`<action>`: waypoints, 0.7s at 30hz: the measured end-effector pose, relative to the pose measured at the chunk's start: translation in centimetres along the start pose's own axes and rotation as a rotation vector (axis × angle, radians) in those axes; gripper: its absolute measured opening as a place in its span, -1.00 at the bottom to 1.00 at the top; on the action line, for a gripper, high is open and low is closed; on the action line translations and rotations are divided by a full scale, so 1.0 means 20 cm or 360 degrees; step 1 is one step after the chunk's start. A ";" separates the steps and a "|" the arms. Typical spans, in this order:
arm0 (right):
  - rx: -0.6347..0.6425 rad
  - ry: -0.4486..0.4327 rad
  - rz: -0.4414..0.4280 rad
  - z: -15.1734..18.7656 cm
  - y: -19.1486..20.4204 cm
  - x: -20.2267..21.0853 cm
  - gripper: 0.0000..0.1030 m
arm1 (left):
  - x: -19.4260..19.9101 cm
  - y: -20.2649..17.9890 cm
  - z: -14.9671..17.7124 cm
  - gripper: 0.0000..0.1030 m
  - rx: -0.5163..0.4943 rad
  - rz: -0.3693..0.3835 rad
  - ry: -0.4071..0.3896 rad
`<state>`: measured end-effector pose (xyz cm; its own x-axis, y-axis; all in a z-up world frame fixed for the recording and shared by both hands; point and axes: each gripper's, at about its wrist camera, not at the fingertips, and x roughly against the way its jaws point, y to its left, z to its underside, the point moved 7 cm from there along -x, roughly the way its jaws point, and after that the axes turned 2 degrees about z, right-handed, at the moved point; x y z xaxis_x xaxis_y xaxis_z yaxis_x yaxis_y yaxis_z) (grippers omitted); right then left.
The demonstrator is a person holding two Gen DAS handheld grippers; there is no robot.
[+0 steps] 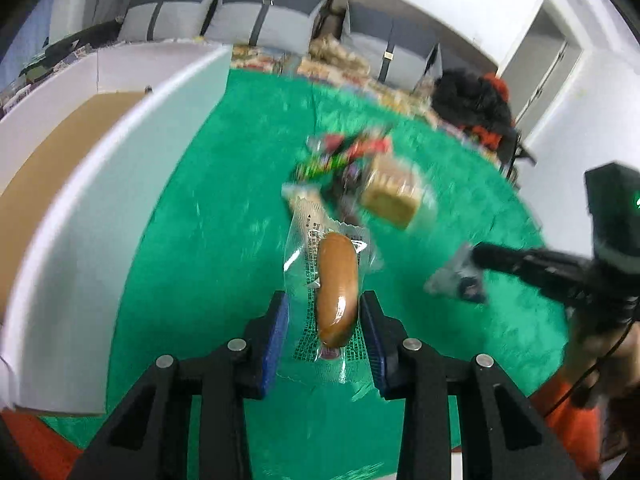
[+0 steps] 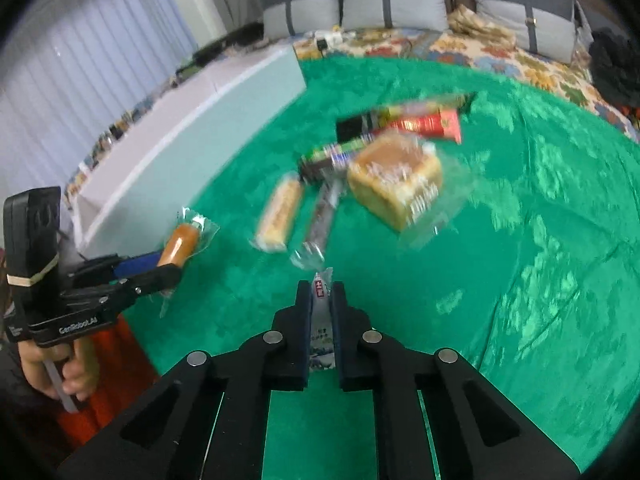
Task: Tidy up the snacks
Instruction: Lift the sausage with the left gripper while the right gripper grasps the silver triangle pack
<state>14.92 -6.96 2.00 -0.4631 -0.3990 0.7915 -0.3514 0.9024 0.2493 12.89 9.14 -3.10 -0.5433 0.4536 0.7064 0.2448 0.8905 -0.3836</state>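
Now my left hand-held gripper (image 1: 324, 312) pinches the wrapped sausage (image 1: 336, 292) mid-body; right hand-held gripper (image 2: 322, 300) clamps a thin sachet (image 2: 322, 320). Both light, slippery film, probably squashy.

The room is evenly bright, with soft daylight coming through the pale curtains (image 2: 100, 60) on the left of the right wrist view. The green cloth (image 2: 520, 240) throws back patchy sheen. Glare sits on the clear wrapper of the sausage (image 1: 336, 292), with 1 small highlight near its lower end. The snack pile (image 1: 360, 176) is smeared by motion blur in both views. Straight edges bow hard toward the rims, and the corners go black. Shadows are faint.
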 end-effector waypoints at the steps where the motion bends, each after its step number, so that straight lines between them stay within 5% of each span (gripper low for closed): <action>1: 0.0006 -0.0012 -0.0007 -0.03 0.01 0.01 -0.83 | 0.02 0.01 -0.04 -0.30 0.0024 0.0016 -0.0022; 5: 0.0052 -0.0008 0.0034 -0.12 0.03 -0.03 -0.86 | 0.11 0.08 -0.13 -0.30 0.0133 0.0037 -0.0083; 11: 0.0107 0.0166 0.0135 0.04 -0.07 -0.23 -0.72 | 0.18 0.16 -0.14 -0.30 0.0144 -0.0023 -0.0096; 13: 0.0062 0.0179 0.0118 0.07 -0.08 -0.26 -0.30 | 0.18 0.17 -0.12 -0.30 0.0137 -0.0035 -0.0087; 14: 0.0046 0.0147 0.0117 0.07 -0.09 -0.25 0.19 | 0.18 0.16 -0.11 -0.30 0.0124 -0.0047 -0.0081; 15: 0.0034 0.0103 0.0124 0.05 -0.08 -0.23 0.40 | 0.17 0.15 -0.11 -0.30 0.0111 -0.0060 -0.0077; 17: 0.0030 0.0023 0.0149 0.01 -0.07 -0.22 0.40 | 0.17 0.13 -0.10 -0.30 0.0076 -0.0091 -0.0072; 21: 0.0074 0.0083 0.0185 -0.05 -0.03 -0.34 0.33 | 0.15 0.10 -0.12 -0.30 0.0012 -0.0156 -0.0056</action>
<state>19.03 -4.55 -3.07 -0.4601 -0.2823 0.8418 -0.3358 0.9330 0.1293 13.56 12.30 -0.33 -0.5921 0.3627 0.7196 0.1830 0.9302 -0.3182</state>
